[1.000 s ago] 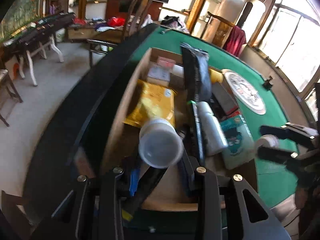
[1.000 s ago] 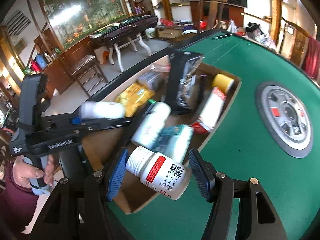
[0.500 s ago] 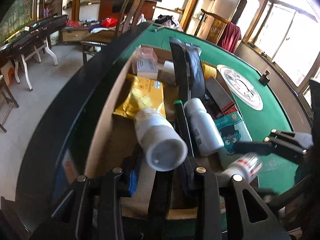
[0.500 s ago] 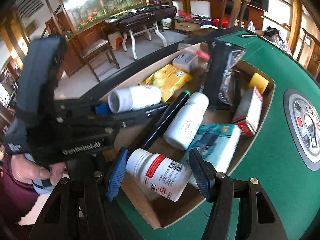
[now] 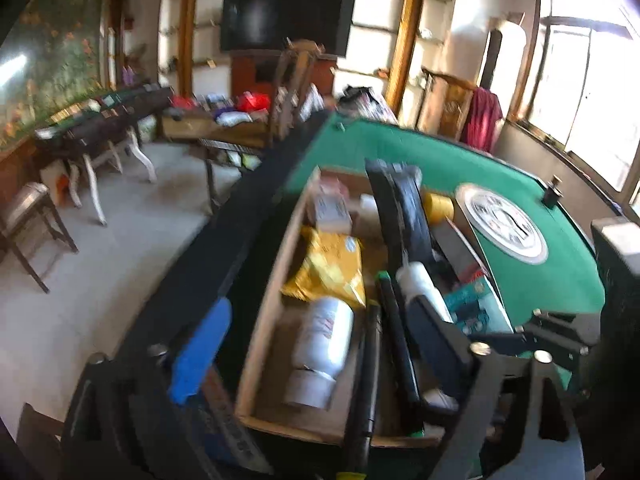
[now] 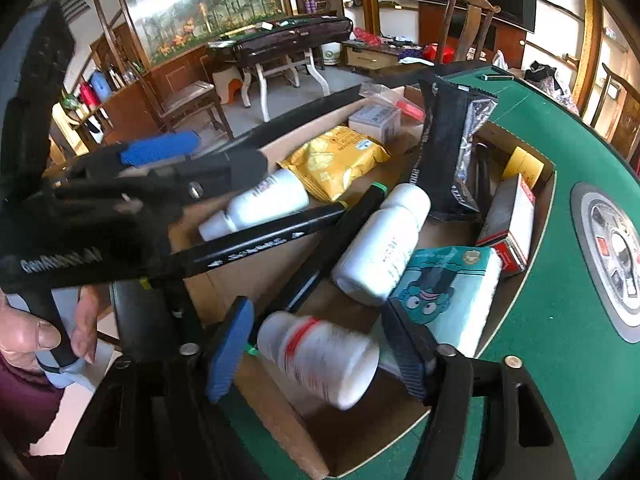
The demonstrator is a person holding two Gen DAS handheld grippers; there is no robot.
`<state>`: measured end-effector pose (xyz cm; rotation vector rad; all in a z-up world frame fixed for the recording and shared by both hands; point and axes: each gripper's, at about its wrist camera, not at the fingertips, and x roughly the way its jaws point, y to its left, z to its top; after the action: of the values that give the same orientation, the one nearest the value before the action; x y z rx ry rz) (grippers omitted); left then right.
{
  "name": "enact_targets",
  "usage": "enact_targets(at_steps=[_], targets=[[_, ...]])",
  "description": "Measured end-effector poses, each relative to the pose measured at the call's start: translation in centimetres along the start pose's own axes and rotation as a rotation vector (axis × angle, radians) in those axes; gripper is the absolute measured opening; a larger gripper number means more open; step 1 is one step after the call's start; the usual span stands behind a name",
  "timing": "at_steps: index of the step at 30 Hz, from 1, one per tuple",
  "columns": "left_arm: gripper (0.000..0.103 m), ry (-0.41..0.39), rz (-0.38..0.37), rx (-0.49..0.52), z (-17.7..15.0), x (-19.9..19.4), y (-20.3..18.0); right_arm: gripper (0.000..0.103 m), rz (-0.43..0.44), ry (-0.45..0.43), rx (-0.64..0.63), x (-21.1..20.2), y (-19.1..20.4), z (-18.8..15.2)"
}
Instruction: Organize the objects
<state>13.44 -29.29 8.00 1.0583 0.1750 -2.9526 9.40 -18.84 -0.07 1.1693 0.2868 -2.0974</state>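
Now both your grippers hang over the near end of the open brown cardboard box [image 6: 276,408] on the green felt table [image 6: 560,360].

Right gripper [image 6: 320,348]: jaws are opening. The white plastic pill bottle with the red label band [image 6: 316,360] sits between the blue pad and the black pad, blurred, seemingly dropping free; no pad visibly presses on it. Its long axis runs across the gap, cap end toward the blue pad on the left, base toward the near right. It is over the box's near corner, just beside the teal tissue pack with a cartoon face [image 6: 444,288].

Left gripper [image 5: 312,344]: jaws are opening, spread wide, nothing held. The plain white plastic bottle [image 5: 324,344] lies on the box floor between them, long axis running away from you, cap toward you, far end touching the yellow foil snack bag [image 5: 332,268].

Judgement: both bottles count as delivered. No loose item shows on the felt, so the next target is hidden from you. Lifting out, watch the two long black marker pens [image 6: 256,244] lying slantwise across the box, one close to the left gripper's right finger.
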Motion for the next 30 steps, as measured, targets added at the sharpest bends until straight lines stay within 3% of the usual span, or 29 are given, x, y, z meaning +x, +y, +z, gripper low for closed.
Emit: enact_targets(at_steps=[3, 7, 15, 22, 25, 30], targets=[[0.103, -0.077, 0.078, -0.002, 0.7, -1.7, -0.1, 0.079, 0.032, -0.023, 0.027, -0.5, -0.3, -0.1], [0.103, -0.146, 0.157, -0.019, 1.4, -3.3, -0.2, 0.08, 0.033, -0.091, 0.086, -2.4, -1.1, -0.4], [0.103, -0.158, 0.338, -0.055, 2.2, -4.2, -1.6, 0.088, -0.086, -0.229, 0.21, -6.3, -3.1, -2.1], [0.103, -0.135, 0.282, -0.017, 1.4, -4.4, -3.9, 0.091, -0.288, -0.26, 0.165, -7.1, -1.8, -3.1], [0.103, -0.14, 0.266, -0.023, 1.3, -4.8, -4.4, 0.092, -0.326, -0.269, 0.159, -7.9, -2.1, -4.0], [0.103, -0.142, 0.318, -0.004, 1.0, -5.4, -5.1, 0.093, -0.348, -0.274, 0.152, -8.3, -2.0, -4.5]])
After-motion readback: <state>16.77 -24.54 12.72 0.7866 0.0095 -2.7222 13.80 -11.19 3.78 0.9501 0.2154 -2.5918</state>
